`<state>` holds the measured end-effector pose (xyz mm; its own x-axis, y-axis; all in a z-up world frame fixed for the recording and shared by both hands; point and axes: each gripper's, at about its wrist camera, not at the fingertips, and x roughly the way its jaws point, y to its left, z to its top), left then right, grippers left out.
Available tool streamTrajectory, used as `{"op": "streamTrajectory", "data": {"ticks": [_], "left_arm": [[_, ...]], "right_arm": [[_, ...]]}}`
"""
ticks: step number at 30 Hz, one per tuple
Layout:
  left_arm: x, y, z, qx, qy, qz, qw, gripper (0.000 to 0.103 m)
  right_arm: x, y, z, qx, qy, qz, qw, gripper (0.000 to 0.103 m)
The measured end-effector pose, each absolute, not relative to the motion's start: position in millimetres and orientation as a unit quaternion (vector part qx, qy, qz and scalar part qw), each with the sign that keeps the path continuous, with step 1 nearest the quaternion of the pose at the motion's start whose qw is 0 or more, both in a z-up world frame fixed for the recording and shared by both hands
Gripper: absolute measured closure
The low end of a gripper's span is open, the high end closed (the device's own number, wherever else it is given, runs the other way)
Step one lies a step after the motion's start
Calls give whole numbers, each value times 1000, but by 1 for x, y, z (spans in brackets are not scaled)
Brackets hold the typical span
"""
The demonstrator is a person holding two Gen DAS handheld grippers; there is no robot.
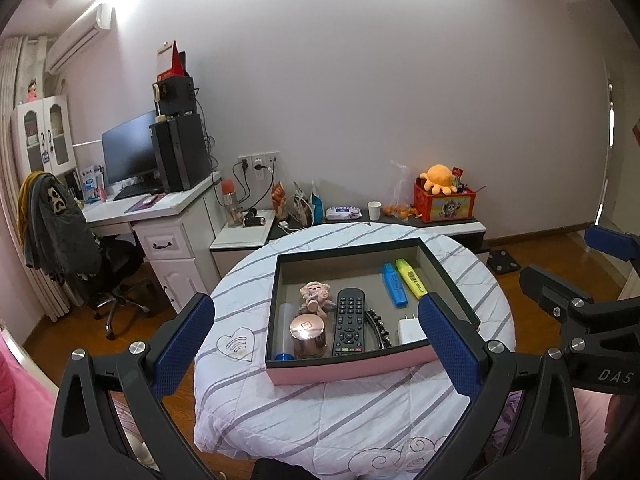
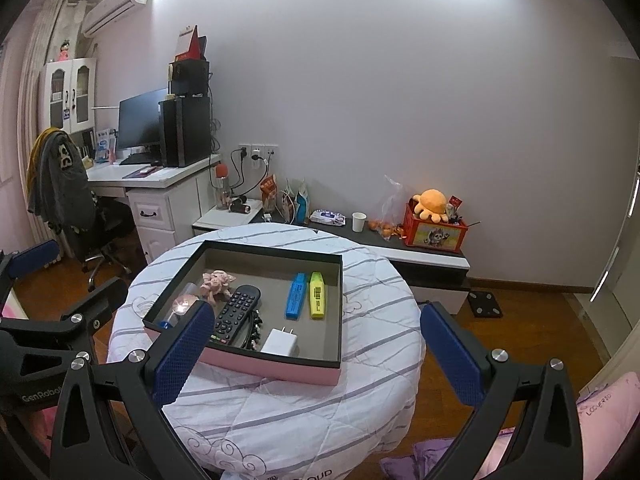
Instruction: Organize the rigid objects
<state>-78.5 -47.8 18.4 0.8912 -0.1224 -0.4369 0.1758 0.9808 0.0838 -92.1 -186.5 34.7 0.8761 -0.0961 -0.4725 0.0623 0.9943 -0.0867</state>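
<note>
- Pink on its outer wall and dark along its rim, a shallow tray [image 1: 352,368] sits on a round desk [image 1: 352,420] covered with a white, grey-striped cloth.
- At the tray's left end lies a clear tube with a blue cap [image 1: 285,330], and just beside it stands a jar with a rose-gold lid [image 1: 307,330].
- Behind the jar rests a small pink plush figure [image 1: 318,296].
- Next along, a black remote control [image 1: 350,322] lies lengthwise, with a black studded hair clip [image 1: 378,328] close against its right side.
- A white charger plug [image 1: 410,330] lies near the front wall, prongs pointing to the back.
- Farther back, a blue highlighter [image 1: 394,284] and a yellow highlighter [image 1: 412,284] lie side by side.
- The left gripper [image 1: 316,348] hangs over the tray's near edge, jaws spread wide, holding nothing.
- The right gripper [image 2: 318,354] hovers over the desk's near right side, jaws wide apart and empty too; its left pad [image 2: 182,354] overlaps the tray's front left corner in that view.
- Against the far wall runs a low cabinet [image 2: 428,258] with an orange plush octopus [image 2: 430,204] on a red box [image 2: 434,234].
</note>
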Motion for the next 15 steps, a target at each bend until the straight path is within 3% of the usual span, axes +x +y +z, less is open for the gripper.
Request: {"op": "streamTrajectory", "data": {"ticks": [15], "left_arm": [[-81,-34,51,40,132,-50,989,0]], "right_arm": [[-94,-178,65,-40,176,-36,983,0]]}}
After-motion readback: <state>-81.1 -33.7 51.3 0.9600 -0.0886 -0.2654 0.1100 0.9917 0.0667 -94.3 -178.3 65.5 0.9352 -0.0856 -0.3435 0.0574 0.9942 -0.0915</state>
